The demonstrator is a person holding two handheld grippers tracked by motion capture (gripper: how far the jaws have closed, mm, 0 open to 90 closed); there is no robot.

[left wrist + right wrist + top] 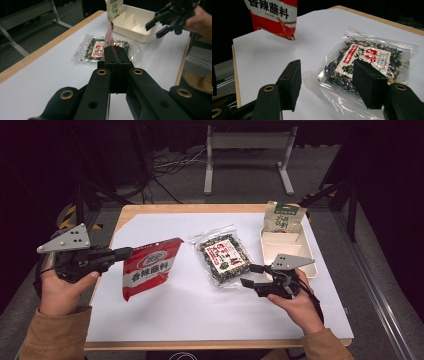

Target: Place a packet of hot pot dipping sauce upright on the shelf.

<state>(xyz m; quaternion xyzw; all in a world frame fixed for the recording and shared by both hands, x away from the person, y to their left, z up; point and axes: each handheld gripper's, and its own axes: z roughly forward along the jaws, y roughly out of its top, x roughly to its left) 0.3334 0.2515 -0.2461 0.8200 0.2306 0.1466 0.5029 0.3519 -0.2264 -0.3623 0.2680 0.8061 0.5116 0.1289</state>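
Note:
My left gripper (128, 253) is shut on the upper left corner of a red and white packet (150, 269), which hangs tilted over the left of the white sheet. In the left gripper view the packet (109, 35) stands edge-on beyond the closed jaws (114, 49). A clear bag of dark dried bits (224, 257) lies flat mid-table. My right gripper (246, 275) is open just right of that bag, with nothing between its fingers. In the right gripper view the jaws (325, 75) frame the near edge of the clear bag (367, 60), and the red packet (274, 17) shows at the upper left.
A white divided tray (292, 251) sits at the right edge of the table with a green-topped pouch (284, 217) leaning in its far end. A white sheet (200, 310) covers the wooden table. A metal frame (247, 155) stands on the floor beyond.

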